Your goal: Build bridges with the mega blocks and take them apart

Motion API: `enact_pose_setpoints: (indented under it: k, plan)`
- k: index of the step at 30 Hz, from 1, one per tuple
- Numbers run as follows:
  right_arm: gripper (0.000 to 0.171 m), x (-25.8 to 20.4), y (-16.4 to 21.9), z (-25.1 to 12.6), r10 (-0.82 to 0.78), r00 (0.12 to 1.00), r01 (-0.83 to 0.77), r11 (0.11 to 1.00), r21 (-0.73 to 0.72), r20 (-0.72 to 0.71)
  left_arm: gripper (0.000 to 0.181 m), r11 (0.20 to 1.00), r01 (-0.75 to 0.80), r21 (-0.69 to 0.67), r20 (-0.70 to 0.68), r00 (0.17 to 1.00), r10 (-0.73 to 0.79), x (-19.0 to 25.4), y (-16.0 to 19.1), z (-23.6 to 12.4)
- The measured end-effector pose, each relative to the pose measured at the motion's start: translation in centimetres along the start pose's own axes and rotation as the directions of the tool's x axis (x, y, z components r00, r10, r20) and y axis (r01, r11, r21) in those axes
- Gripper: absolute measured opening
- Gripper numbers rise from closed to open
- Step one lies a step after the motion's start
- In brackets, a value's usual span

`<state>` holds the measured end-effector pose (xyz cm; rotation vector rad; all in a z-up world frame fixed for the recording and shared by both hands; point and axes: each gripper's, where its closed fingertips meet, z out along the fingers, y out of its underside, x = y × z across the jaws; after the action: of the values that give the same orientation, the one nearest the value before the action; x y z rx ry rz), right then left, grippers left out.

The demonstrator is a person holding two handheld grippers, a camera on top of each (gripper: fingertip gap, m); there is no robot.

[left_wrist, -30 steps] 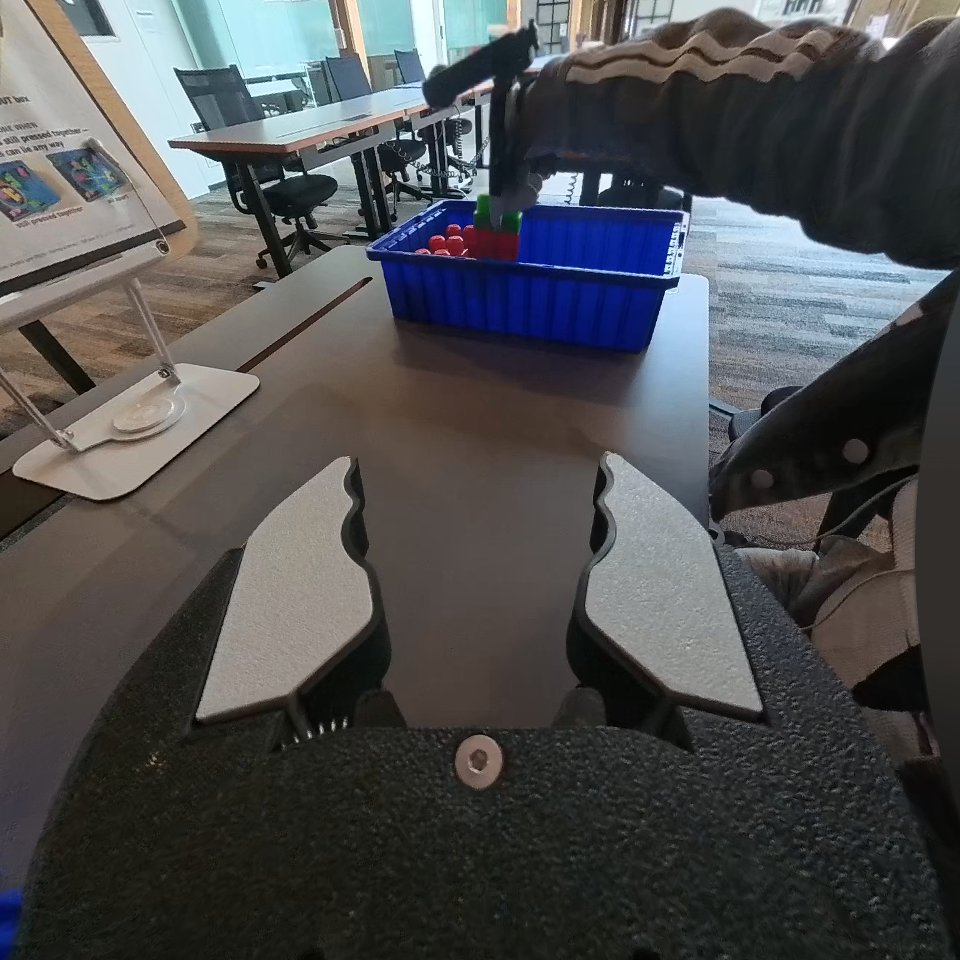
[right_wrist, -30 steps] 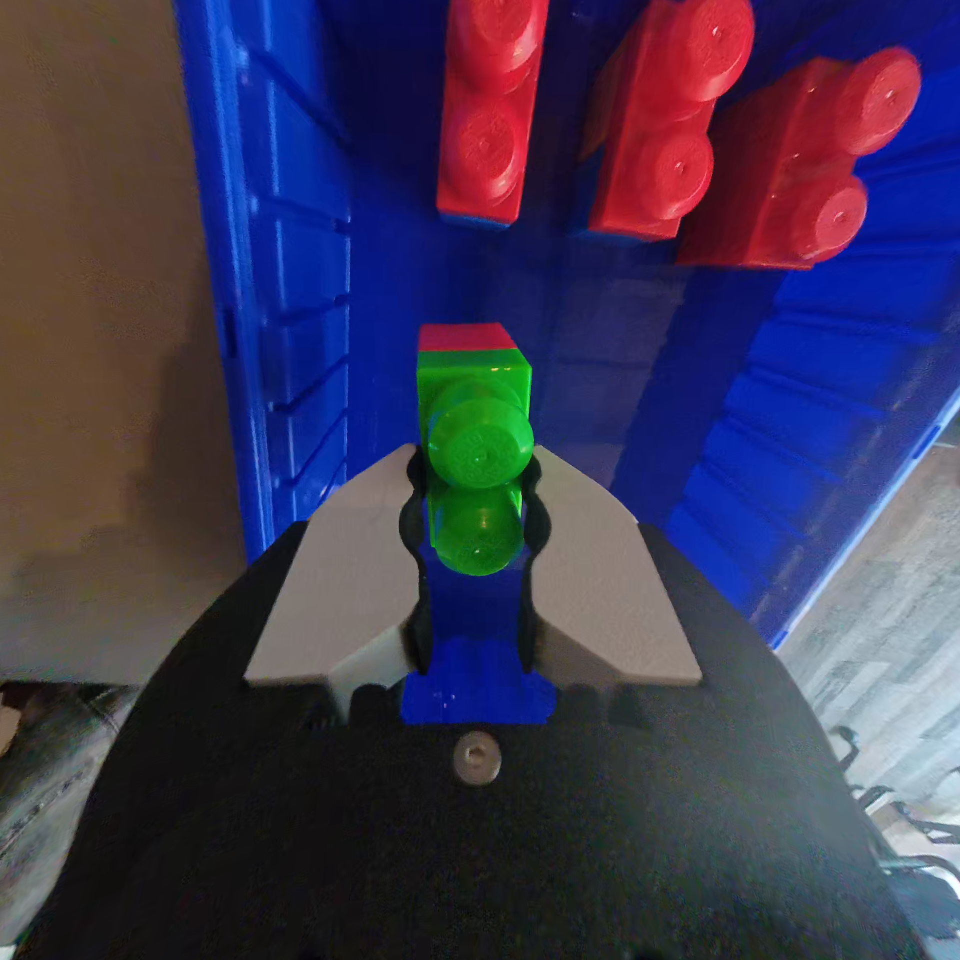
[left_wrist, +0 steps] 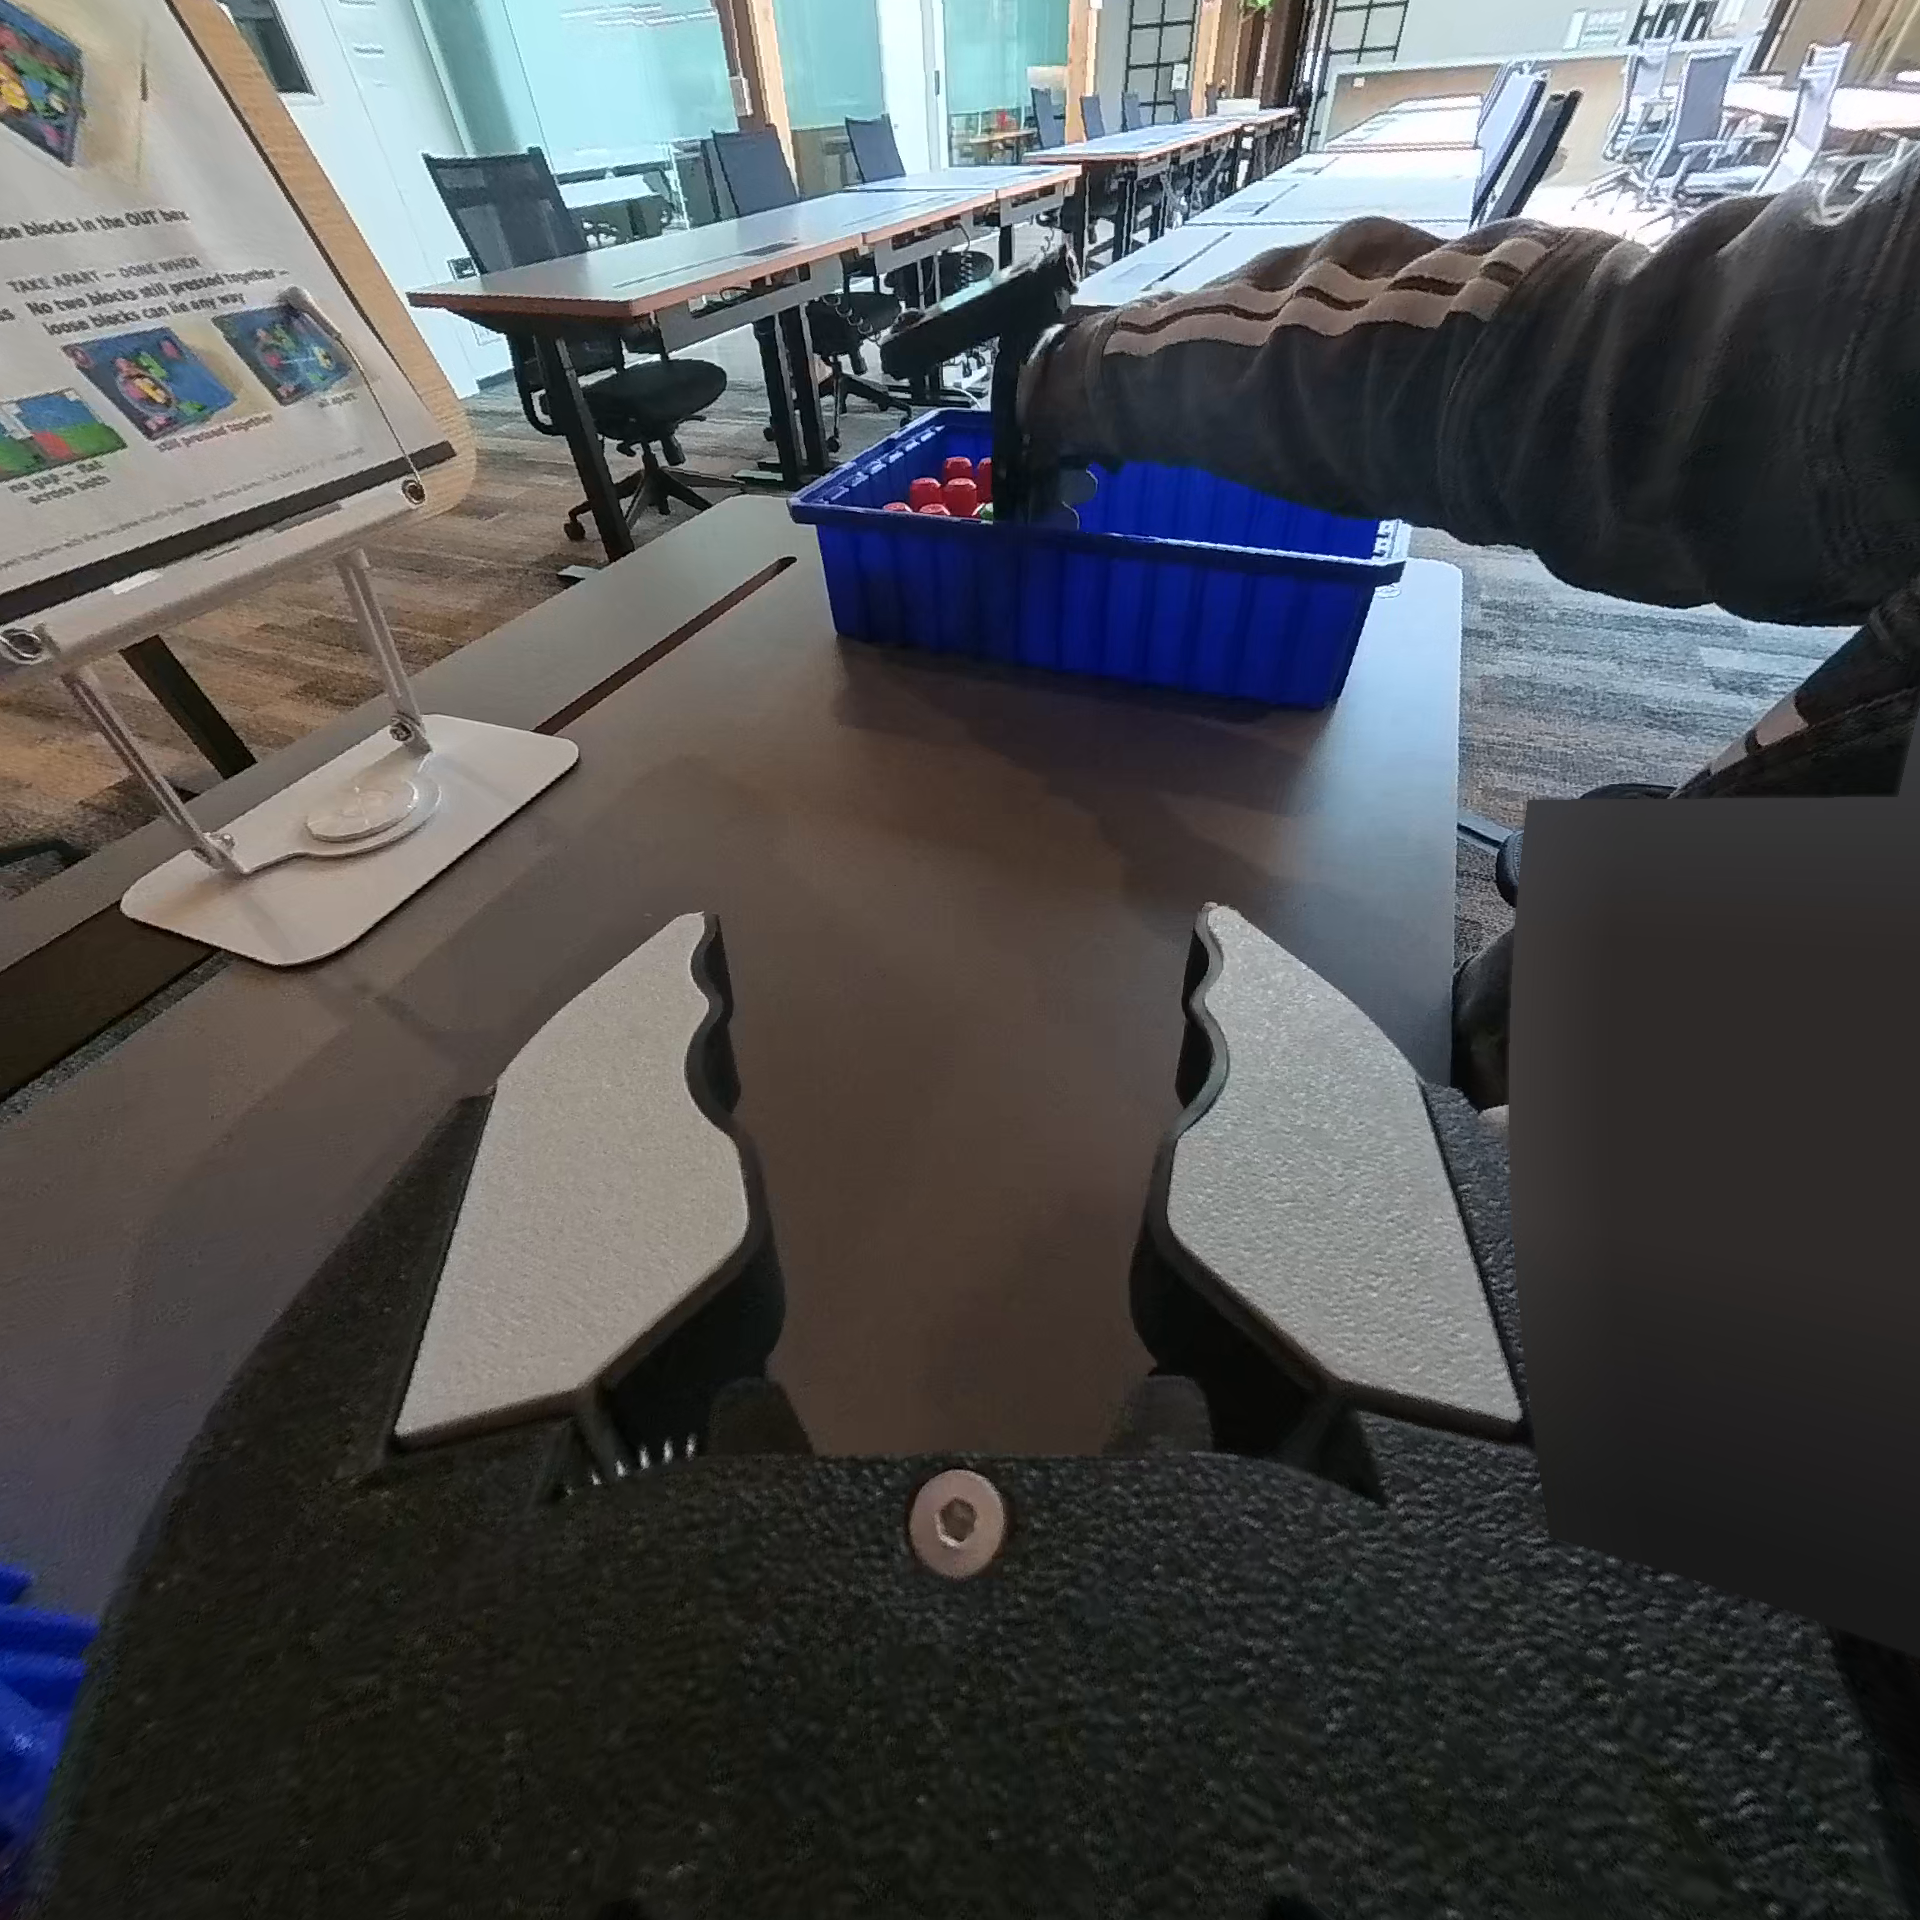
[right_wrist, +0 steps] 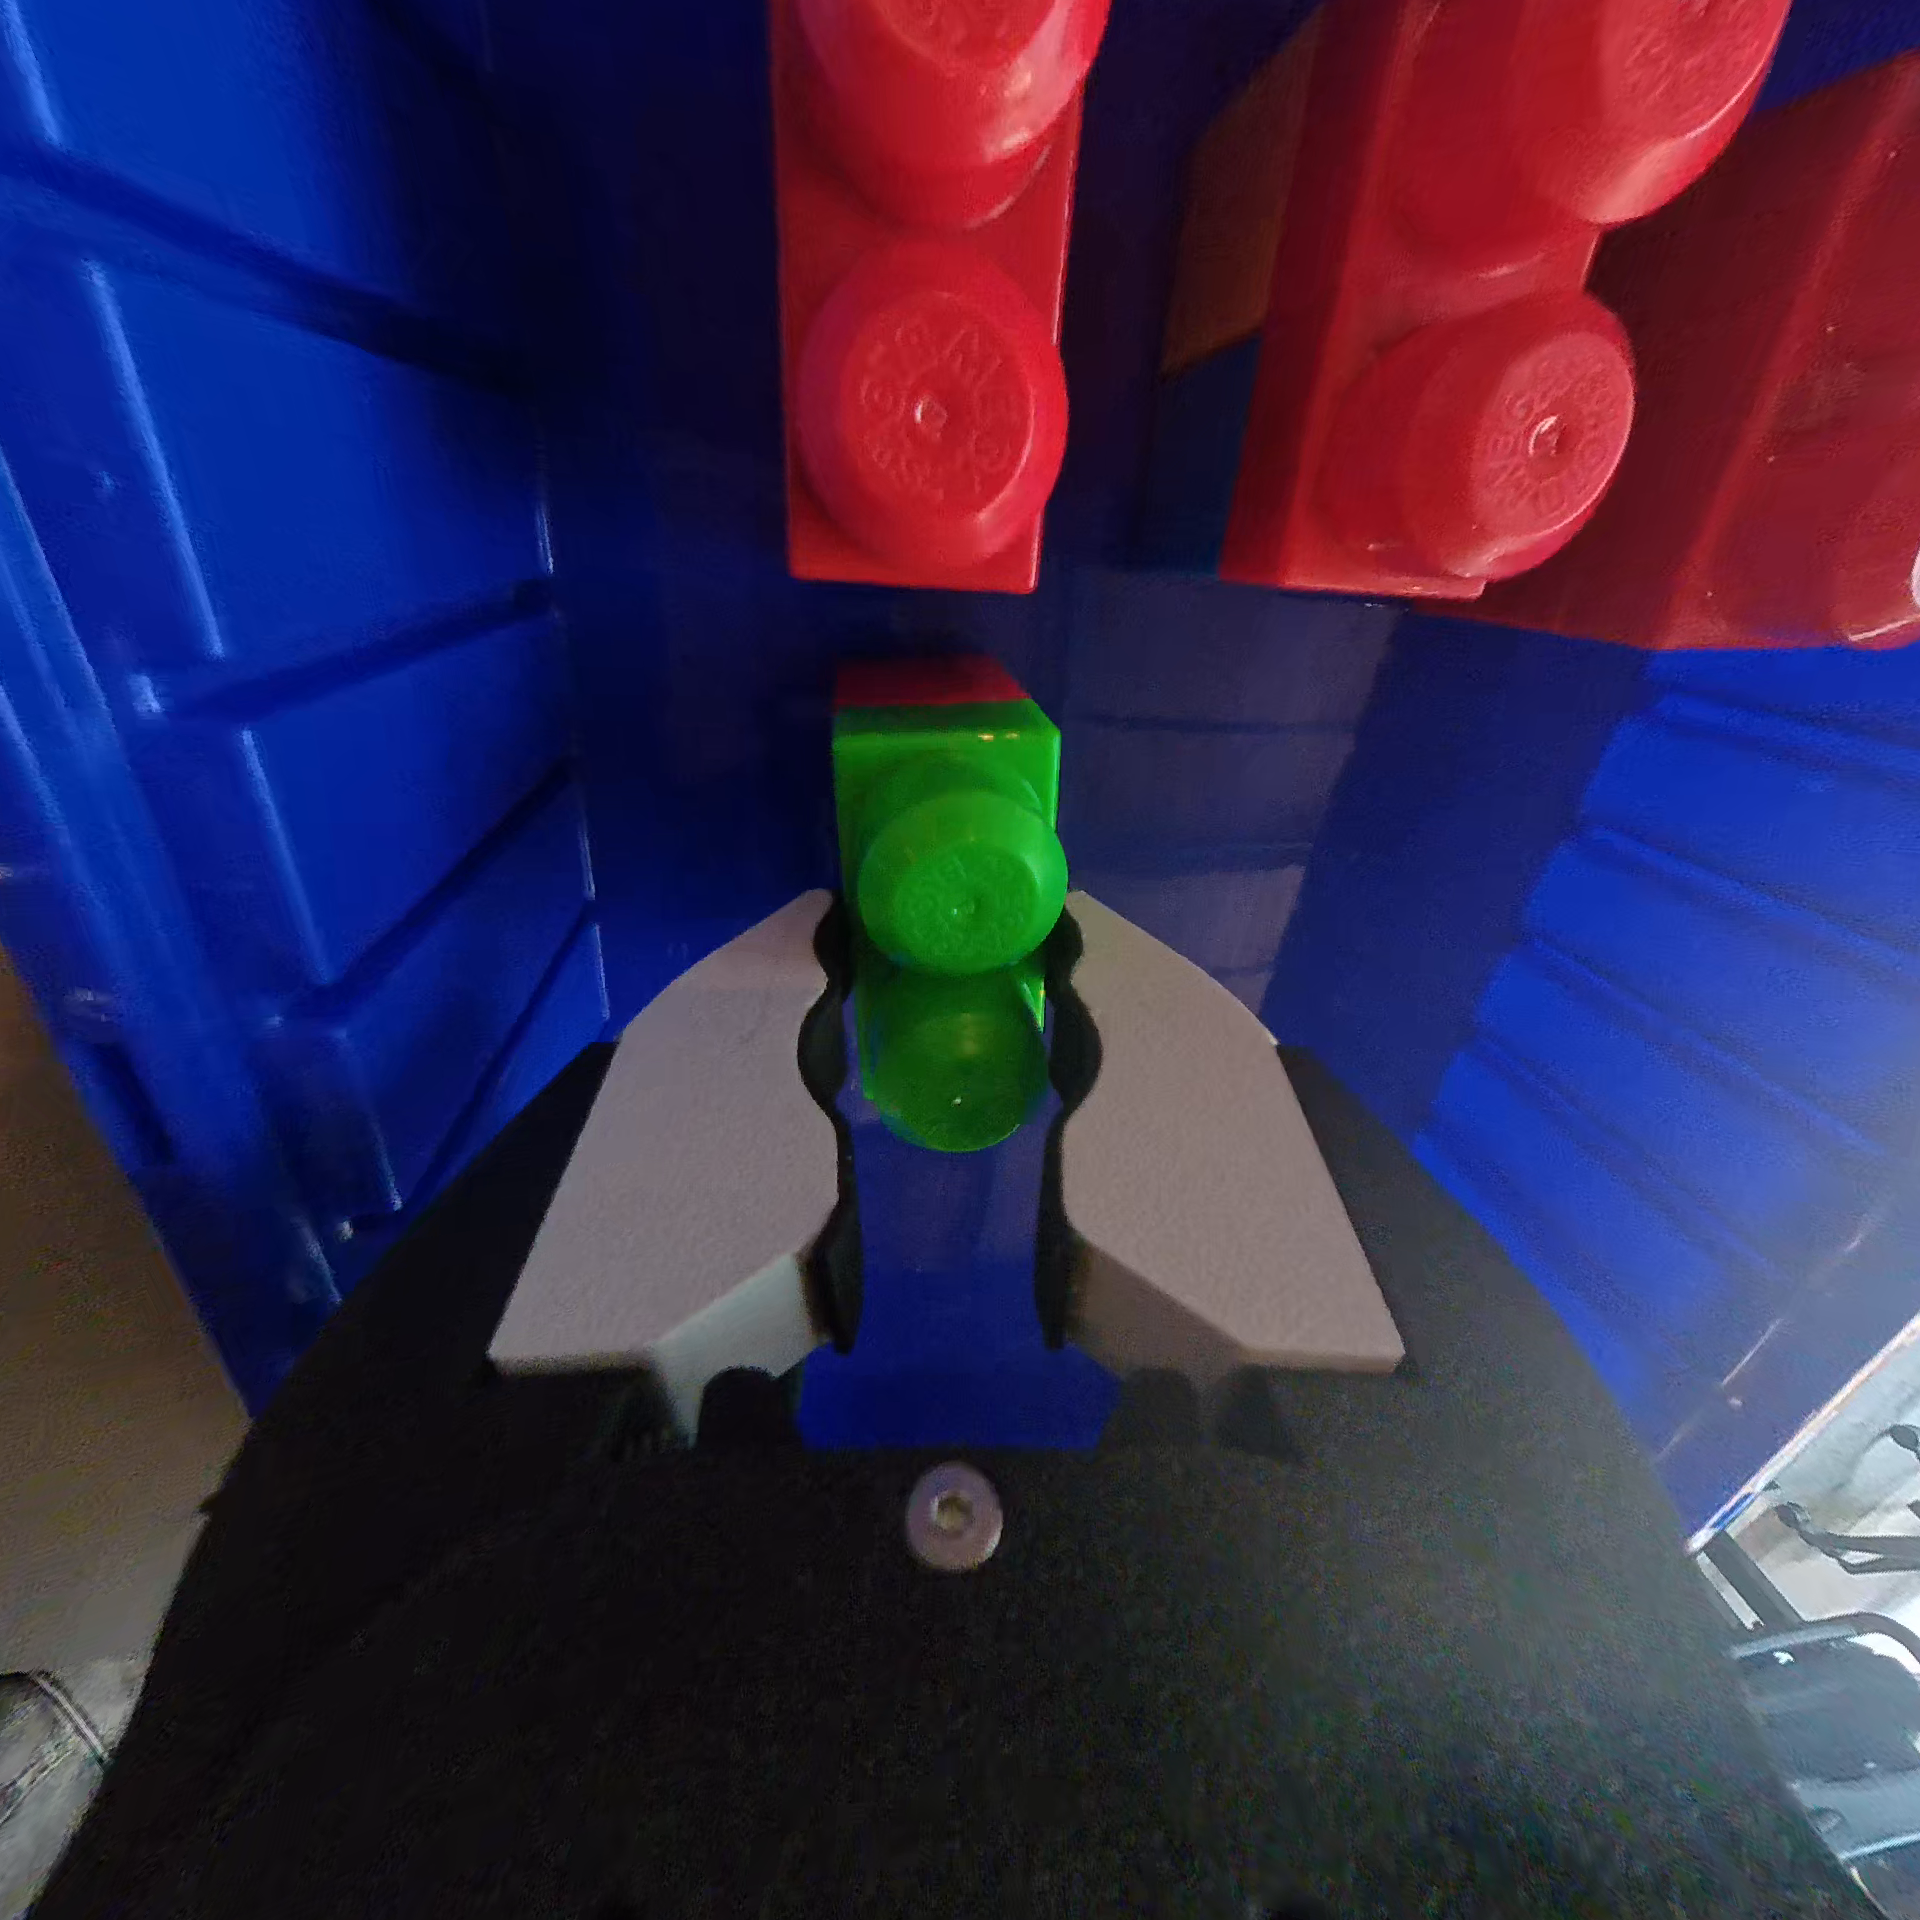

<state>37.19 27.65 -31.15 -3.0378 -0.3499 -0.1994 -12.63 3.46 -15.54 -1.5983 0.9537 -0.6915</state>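
The right gripper (right_wrist: 951, 940) was down inside the blue bin (right_wrist: 312, 727), clenched on the green block (right_wrist: 951, 914) w/ a finger on each flank. That block's long axis ran straight ahead along the fingers, two studs in line, the near stud sitting between the pads. A red piece (right_wrist: 925, 681) showed just past the green block's far end, apparently joined to it; can't tell how firmly.

Beyond the green block, farther into the bin, lay three loose red blocks (right_wrist: 925, 312), studs toward the camera, apart from the green one.

The left gripper (left_wrist: 956, 1049) hung over the dark table (left_wrist: 935, 831), jaws spread, holding nothing, well apart from the bin. So the right was clearly the nearer. I'd guess a straight lift out of the bin came next.
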Motion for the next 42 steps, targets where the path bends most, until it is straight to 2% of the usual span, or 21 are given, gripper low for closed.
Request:
enact_pose_setpoints:
  k: [4, 14, 18, 24, 29, 34, 37, 42]
  plan:
    - [0.037, 0.3, 0.0, 0.1, 0.006, 1.000, -0.006, 1.000, -0.001, -0.023, 0.083, 1.000, 0.004, -0.003, -0.002, 1.000, -0.004, -0.1, 0.1, 0.1]
    - [0.071, -0.1, -0.8, -1.5, 0.028, 0.999, -0.030, 0.995, 0.090, 0.022, 0.083, 1.000, 0.002, 0.000, -0.001, 1.000, -0.002, 0.0, 0.0, -0.1]
    - [0.086, -0.4, -1.1, -4.6, -0.020, 1.000, 0.016, 0.977, 0.212, 0.018, 0.084, 1.000, -0.002, 0.001, 0.003, 1.000, 0.002, 0.0, -0.1, -0.3]
    - [0.110, -1.8, 0.1, -11.5, -0.101, 0.995, 0.094, 0.885, 0.457, -0.008, 0.088, 1.000, 0.014, 0.018, 0.027, 1.000, -0.015, -0.4, -0.4, -0.5]
    - [0.115, -4.3, 2.0, -16.8, -0.155, 0.986, 0.160, 0.753, 0.639, -0.064, 0.099, 1.000, 0.025, -0.003, 0.076, 0.997, -0.025, -1.2, 0.1, -0.3]
    - [0.122, -9.0, 4.8, -21.4, -0.208, 0.972, 0.214, 0.565, 0.797, -0.114, 0.100, 1.000, -0.012, -0.024, 0.151, 0.988, 0.016, -2.3, -0.2, -1.7]
    - [0.116, -11.7, 6.8, -23.9, -0.209, 0.963, 0.248, 0.424, 0.871, -0.172, 0.098, 0.997, -0.040, -0.058, 0.263, 0.963, 0.054, -4.1, -0.3, -4.8]
    - [0.097, -15.6, 10.0, -27.1, -0.213, 0.947, 0.279, 0.178, 0.944, -0.240, 0.086, 0.994, 0.002, -0.105, 0.493, 0.868, 0.051, -9.0, 0.3, -13.0]
